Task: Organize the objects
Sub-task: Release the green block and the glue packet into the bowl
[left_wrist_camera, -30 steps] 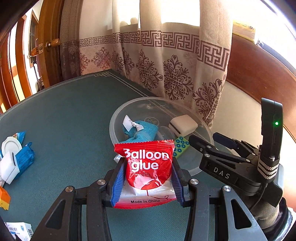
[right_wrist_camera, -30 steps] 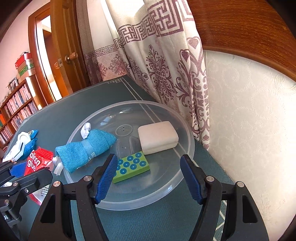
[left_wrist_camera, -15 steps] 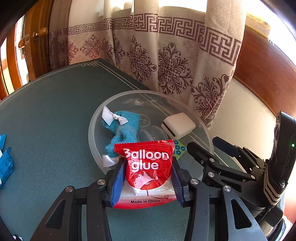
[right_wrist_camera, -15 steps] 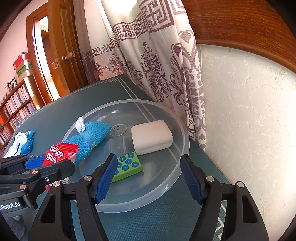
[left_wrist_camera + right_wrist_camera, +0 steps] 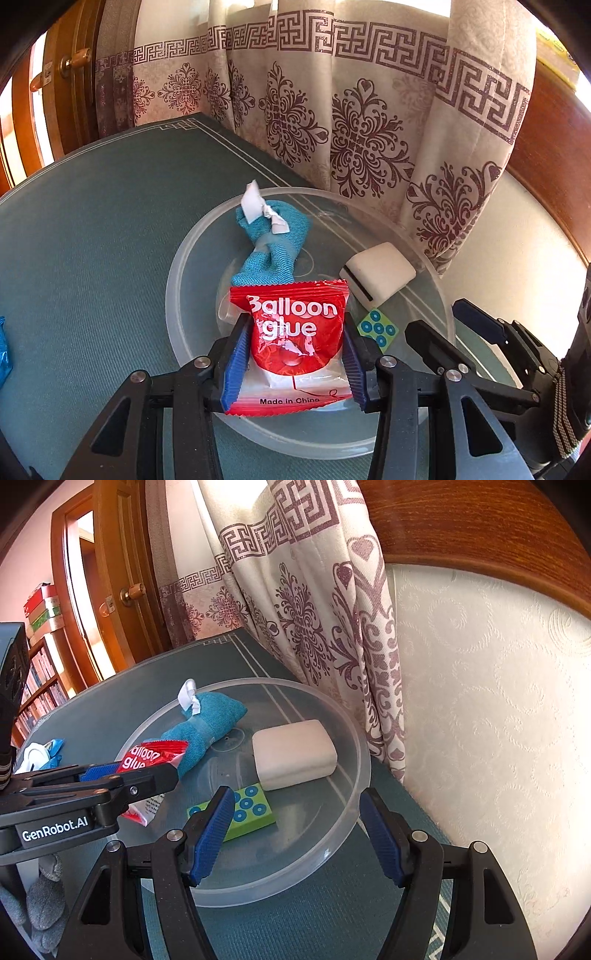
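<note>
My left gripper [image 5: 293,360] is shut on a red "Balloon glue" packet [image 5: 293,332] and holds it over the near part of a clear round plastic tray [image 5: 177,280]. The packet [image 5: 147,760] also shows in the right wrist view, above the tray's left side. In the tray [image 5: 347,812] lie a rolled teal cloth [image 5: 210,720], a white block [image 5: 295,753] and a green block with blue dots [image 5: 251,812]. My right gripper [image 5: 295,834] is open and empty, low over the tray's near rim.
The tray stands on a green table mat [image 5: 92,229] near the curtain [image 5: 351,129] and the wall [image 5: 480,701]. Blue and white packets [image 5: 40,749] lie on the table to the far left. A wooden door [image 5: 110,590] stands behind.
My left gripper has carried the glue packet forward, from before the tray's rim to over the tray. The right gripper has stayed open and nearly still.
</note>
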